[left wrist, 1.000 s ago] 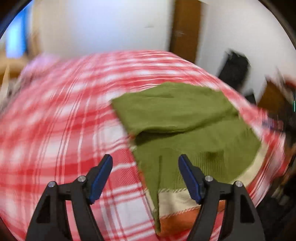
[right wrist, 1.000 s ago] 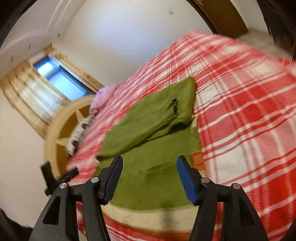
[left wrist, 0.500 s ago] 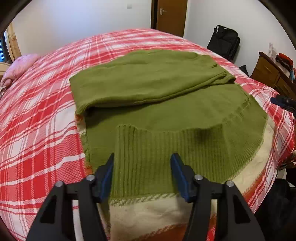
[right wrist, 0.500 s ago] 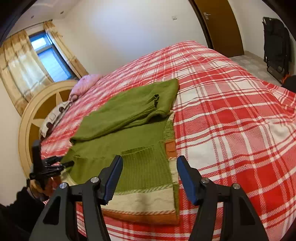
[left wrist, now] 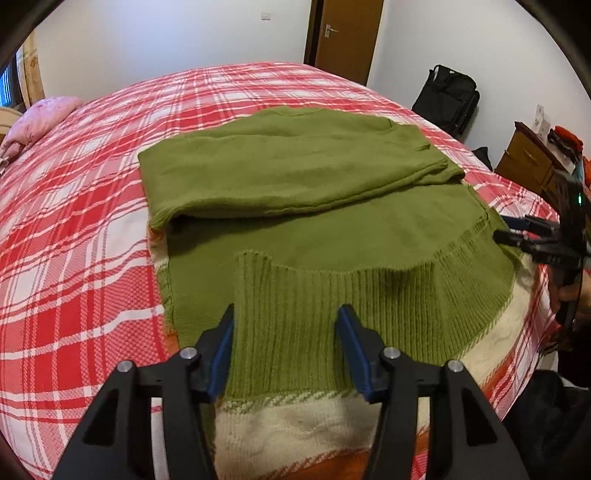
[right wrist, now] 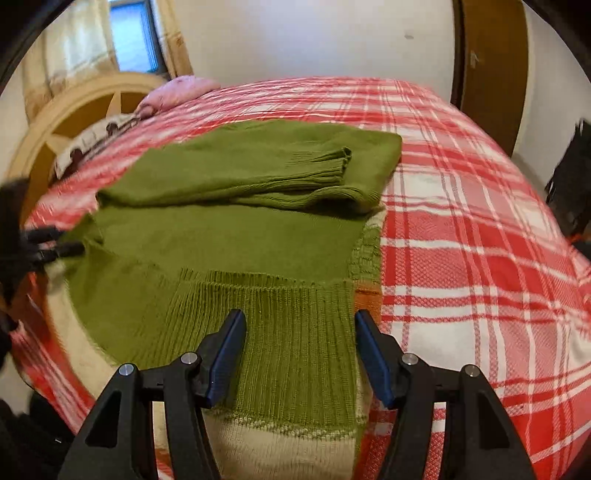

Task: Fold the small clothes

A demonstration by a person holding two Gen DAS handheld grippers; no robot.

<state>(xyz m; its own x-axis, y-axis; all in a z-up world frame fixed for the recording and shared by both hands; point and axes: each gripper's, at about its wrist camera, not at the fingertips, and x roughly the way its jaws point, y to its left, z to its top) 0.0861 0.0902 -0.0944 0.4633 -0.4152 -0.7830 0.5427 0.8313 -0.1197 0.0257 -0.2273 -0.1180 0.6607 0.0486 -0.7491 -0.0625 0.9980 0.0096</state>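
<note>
A green knit sweater [left wrist: 295, 166] lies on the bed, its upper part and sleeves folded over the body [right wrist: 240, 236]. Its ribbed hem [left wrist: 369, 295] faces me, and a cream and orange knit layer [left wrist: 295, 424] shows under it. My left gripper [left wrist: 286, 314] is open low over the hem's left part, a finger on either side of the ribbing. My right gripper [right wrist: 299, 315] is open over the hem's right corner [right wrist: 295, 332], its right finger just past the edge. Each gripper shows in the other's view: the right gripper [left wrist: 517, 232] by the far hem end, the left gripper [right wrist: 55, 242] blurred.
The bed has a red and white plaid cover [left wrist: 74, 240] with a pink pillow [left wrist: 40, 118] and a round wooden headboard [right wrist: 74, 110] at its head. A brown door [left wrist: 347, 33], a black bag [left wrist: 447, 96] and a wooden dresser [left wrist: 528, 158] stand beyond.
My left gripper narrowed its jaws and came down onto the hem, then stayed. My right gripper rolled level and dropped toward the hem's right corner.
</note>
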